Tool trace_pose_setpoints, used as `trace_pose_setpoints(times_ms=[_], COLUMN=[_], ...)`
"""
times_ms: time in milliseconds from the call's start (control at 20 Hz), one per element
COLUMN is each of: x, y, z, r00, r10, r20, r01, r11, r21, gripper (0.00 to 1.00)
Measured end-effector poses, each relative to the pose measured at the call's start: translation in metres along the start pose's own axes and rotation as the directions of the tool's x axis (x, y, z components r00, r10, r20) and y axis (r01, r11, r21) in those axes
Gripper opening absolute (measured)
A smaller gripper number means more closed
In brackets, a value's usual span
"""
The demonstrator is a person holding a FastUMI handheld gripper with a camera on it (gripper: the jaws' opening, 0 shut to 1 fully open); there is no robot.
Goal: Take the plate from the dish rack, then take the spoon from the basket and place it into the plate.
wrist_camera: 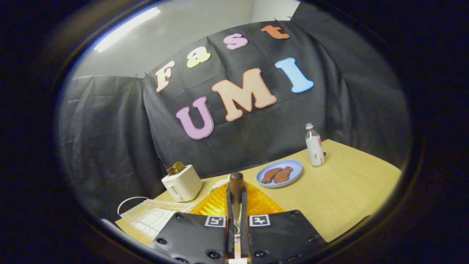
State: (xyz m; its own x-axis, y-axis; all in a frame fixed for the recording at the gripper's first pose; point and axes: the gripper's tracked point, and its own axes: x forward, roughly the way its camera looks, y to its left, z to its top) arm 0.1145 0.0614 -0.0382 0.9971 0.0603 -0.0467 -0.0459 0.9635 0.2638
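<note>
The jaws clench the spoon by its shaft, wooden handle upright. The gripper hangs over the orange plate, probably for release.

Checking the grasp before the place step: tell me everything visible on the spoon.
The spoon is clamped between the two fingers of the gripper, which are closed on it from both sides. Its visible end is a dark brown, rounded, wood-like handle standing upright and poking just past the fingertips. Lower down, a paler strip shows in the slit between the fingers, too narrow to identify. The bowl cannot be made out. Behind it lies the orange basket; the blue plate sits beyond on the table.
</note>
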Motion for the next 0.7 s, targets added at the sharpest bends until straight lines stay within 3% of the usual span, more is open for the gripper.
trace_pose_setpoints(times_ms=[350, 700], x=[-0.061, -0.105], y=[0.006, 0.003], z=[0.021, -0.044], r00=[0.997, 0.991], r10=[0.047, 0.111], r20=[0.065, -0.073], r01=[-0.048, -0.105], r11=[0.999, 0.991], r21=[0.000, 0.079], gripper=[0.09, 0.09])
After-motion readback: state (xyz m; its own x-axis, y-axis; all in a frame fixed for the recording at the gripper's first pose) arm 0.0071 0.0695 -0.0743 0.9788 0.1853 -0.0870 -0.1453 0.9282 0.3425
